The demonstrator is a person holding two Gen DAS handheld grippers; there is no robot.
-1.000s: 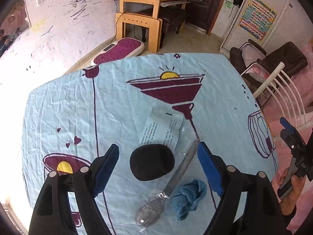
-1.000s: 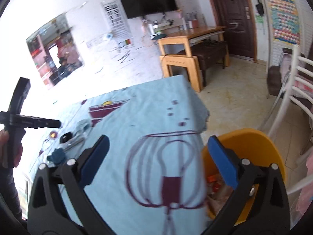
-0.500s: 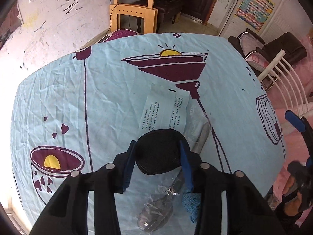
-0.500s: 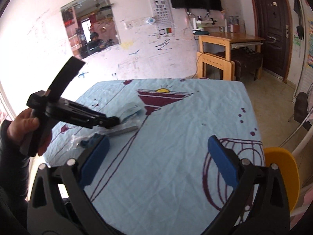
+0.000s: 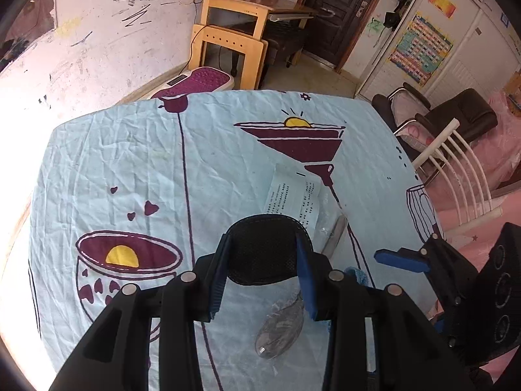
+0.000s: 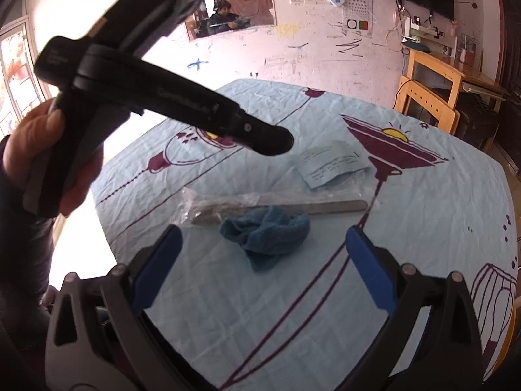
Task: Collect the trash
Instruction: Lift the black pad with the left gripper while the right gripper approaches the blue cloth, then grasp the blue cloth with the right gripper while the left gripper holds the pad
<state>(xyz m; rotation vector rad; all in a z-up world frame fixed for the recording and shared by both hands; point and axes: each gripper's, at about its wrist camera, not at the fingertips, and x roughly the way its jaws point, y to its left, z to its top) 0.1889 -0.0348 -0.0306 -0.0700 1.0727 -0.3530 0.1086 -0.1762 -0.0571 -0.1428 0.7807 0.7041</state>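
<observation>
A black oval mesh pad [image 5: 265,260] sits bent between the blue pads of my left gripper [image 5: 263,241], whose jaws are closing and pressing on its sides. Beyond it a printed paper slip [image 5: 291,195] lies flat on the blue tablecloth [image 5: 130,163]. Below the pad lies a spoon in a clear plastic wrapper [image 5: 280,329], with a crumpled blue cloth [image 5: 358,275] partly hidden beside it. My right gripper [image 6: 263,233] hangs open just above that blue cloth [image 6: 267,231], near the wrapped spoon [image 6: 260,207] and the slip [image 6: 332,163]. A hand [image 6: 49,150] holds the left gripper's body.
A white slatted chair [image 5: 462,169] stands off the table's right edge, with a dark armchair [image 5: 456,117] behind it. A wooden desk [image 5: 234,26] and a purple footboard [image 5: 195,81] are past the far edge. The cloth's left half carries only printed drawings.
My left gripper closed from wide open onto the black pad and drew it back from the paper slip. The right gripper swung away from the yellow bin to above the blue cloth.
</observation>
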